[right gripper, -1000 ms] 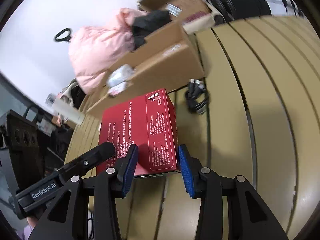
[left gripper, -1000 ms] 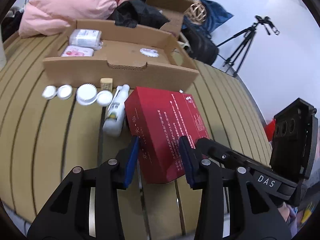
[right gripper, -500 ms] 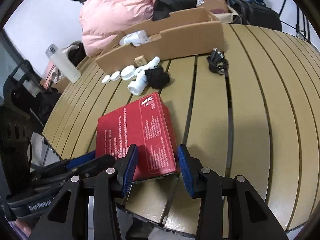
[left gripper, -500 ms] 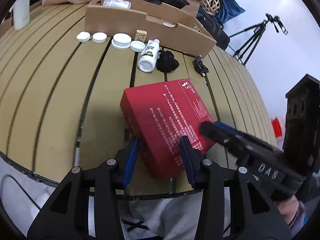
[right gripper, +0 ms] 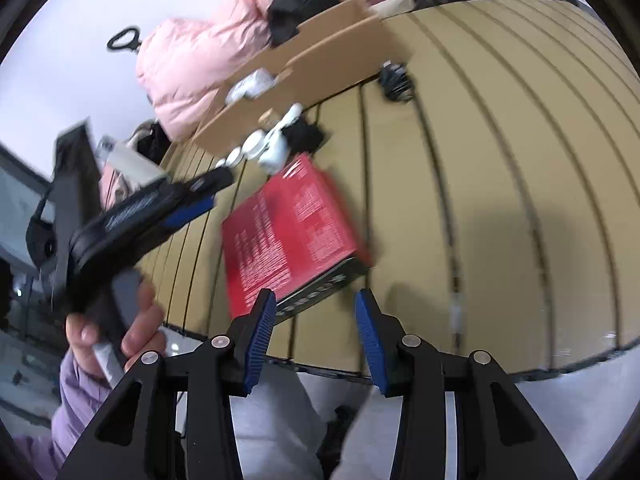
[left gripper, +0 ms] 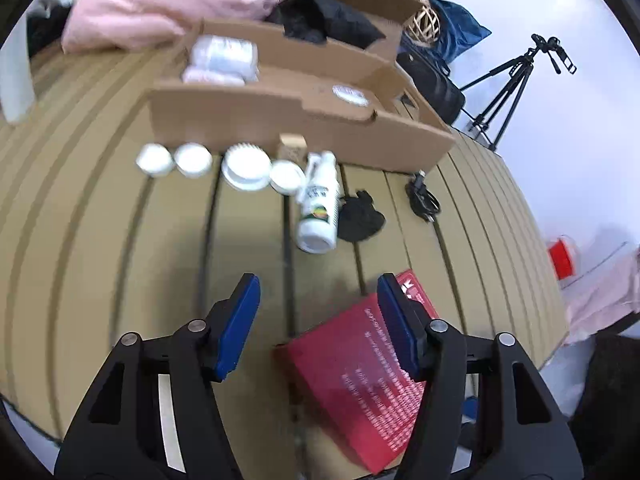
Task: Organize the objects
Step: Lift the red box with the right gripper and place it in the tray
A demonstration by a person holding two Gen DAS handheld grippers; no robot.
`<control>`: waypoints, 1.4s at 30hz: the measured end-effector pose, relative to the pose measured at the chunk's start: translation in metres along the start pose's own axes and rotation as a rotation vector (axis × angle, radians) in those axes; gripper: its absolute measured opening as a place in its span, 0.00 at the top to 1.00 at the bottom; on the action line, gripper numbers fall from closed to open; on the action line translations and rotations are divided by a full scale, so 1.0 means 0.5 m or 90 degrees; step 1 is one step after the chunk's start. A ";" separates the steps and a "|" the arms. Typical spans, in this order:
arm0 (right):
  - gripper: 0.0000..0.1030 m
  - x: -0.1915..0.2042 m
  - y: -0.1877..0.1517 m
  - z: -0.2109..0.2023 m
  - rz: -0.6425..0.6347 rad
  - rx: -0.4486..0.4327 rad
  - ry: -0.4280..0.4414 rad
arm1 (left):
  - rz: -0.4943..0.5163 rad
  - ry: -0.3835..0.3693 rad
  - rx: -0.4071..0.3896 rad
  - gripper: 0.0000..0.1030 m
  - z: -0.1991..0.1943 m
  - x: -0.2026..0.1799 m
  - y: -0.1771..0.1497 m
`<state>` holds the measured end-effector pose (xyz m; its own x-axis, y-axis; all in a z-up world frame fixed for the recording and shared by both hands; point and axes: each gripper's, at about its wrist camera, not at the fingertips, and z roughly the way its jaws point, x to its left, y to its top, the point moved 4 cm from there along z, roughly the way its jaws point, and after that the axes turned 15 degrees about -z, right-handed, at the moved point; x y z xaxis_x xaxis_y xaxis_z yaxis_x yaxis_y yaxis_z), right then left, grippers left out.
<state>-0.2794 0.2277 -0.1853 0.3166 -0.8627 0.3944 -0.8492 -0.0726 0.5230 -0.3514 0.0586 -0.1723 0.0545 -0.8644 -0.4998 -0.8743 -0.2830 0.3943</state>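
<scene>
Two grippers hang over the near edge of the slatted table (left gripper: 100, 216). The left gripper (left gripper: 318, 322) has just been opening its jaws; they stand apart with bare slats between them, and the red box (left gripper: 360, 376) lies flat at the near edge, passing under the right-hand blue pad without being pinched. The right gripper (right gripper: 316, 334) holds its jaws apart too, clamped on nothing, with the red box's dark end face just beyond its left pad. Toward the far edge, a cardboard tray (left gripper: 256, 120) stands with white packets inside. Along its front wall lie four white lids (left gripper: 246, 168), a white bottle (left gripper: 318, 210) on its side, a black cloth (left gripper: 360, 218) and a black cable (left gripper: 422, 202).
</scene>
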 end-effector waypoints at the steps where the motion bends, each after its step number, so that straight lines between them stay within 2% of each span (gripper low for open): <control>1: 0.56 0.006 0.002 0.011 -0.005 -0.001 -0.013 | -0.002 -0.008 0.012 0.56 0.006 0.001 -0.007; 3: 0.56 0.014 0.011 0.029 -0.011 -0.007 -0.024 | 0.004 0.012 0.020 0.69 0.008 0.001 -0.026; 4: 0.56 0.015 0.021 0.035 -0.013 -0.014 -0.026 | 0.010 0.017 0.012 0.70 0.001 0.001 -0.041; 8: 0.54 -0.003 0.060 0.041 -0.023 -0.041 -0.051 | 0.024 0.008 0.038 0.70 -0.024 -0.010 -0.101; 11: 0.54 -0.019 0.076 0.030 -0.024 -0.055 -0.057 | 0.019 -0.007 0.032 0.69 -0.047 -0.004 -0.112; 15: 0.53 -0.027 0.064 0.017 -0.033 -0.048 -0.060 | 0.007 -0.010 0.037 0.54 -0.041 0.003 -0.095; 19: 0.53 -0.032 0.052 0.031 -0.024 -0.030 -0.057 | 0.019 -0.003 0.042 0.55 -0.013 -0.011 -0.080; 20: 0.53 -0.032 0.053 0.038 -0.025 -0.024 -0.056 | 0.018 -0.004 0.045 0.58 -0.008 -0.009 -0.078; 21: 0.53 -0.032 0.054 0.041 -0.026 -0.023 -0.050 | 0.013 -0.007 0.050 0.71 -0.004 -0.008 -0.078; 22: 0.53 -0.028 0.057 0.047 -0.030 -0.022 -0.036 | 0.005 -0.016 0.051 0.75 -0.006 -0.008 -0.078; 24: 0.55 -0.022 0.062 0.049 -0.041 -0.014 -0.052 | 0.001 -0.015 0.041 0.79 -0.019 -0.009 -0.076; 26: 0.57 -0.015 0.067 0.042 -0.041 0.001 -0.045 | -0.002 -0.029 0.027 0.80 -0.042 -0.016 -0.067; 30: 0.62 0.009 0.129 -0.028 -0.069 -0.049 -0.034 | -0.014 -0.073 -0.013 0.80 -0.100 -0.057 0.009; 32: 0.62 0.013 0.201 -0.052 -0.094 -0.072 -0.029 | -0.016 -0.088 -0.023 0.80 -0.106 -0.090 0.086; 33: 0.63 0.013 0.241 -0.058 -0.107 -0.086 -0.031 | -0.029 -0.095 -0.019 0.80 -0.099 -0.107 0.147; 34: 0.63 0.010 0.298 -0.060 -0.124 -0.101 -0.038 | -0.042 -0.096 -0.016 0.80 -0.090 -0.118 0.185; 37: 0.63 -0.008 0.436 -0.033 -0.153 -0.116 -0.055 | -0.045 -0.077 -0.023 0.80 -0.029 -0.157 0.311; 40: 0.63 -0.063 0.565 0.044 -0.135 -0.086 -0.063 | -0.070 -0.060 0.001 0.81 0.067 -0.165 0.405; 42: 0.64 -0.099 0.622 0.097 -0.128 -0.058 -0.084 | -0.088 -0.044 0.023 0.82 0.147 -0.164 0.448</control>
<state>-0.5797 0.2234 -0.0787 0.4123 -0.8938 0.1768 -0.7316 -0.2091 0.6489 -0.5870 0.0964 -0.0998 0.1424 -0.7872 -0.6000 -0.8780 -0.3803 0.2907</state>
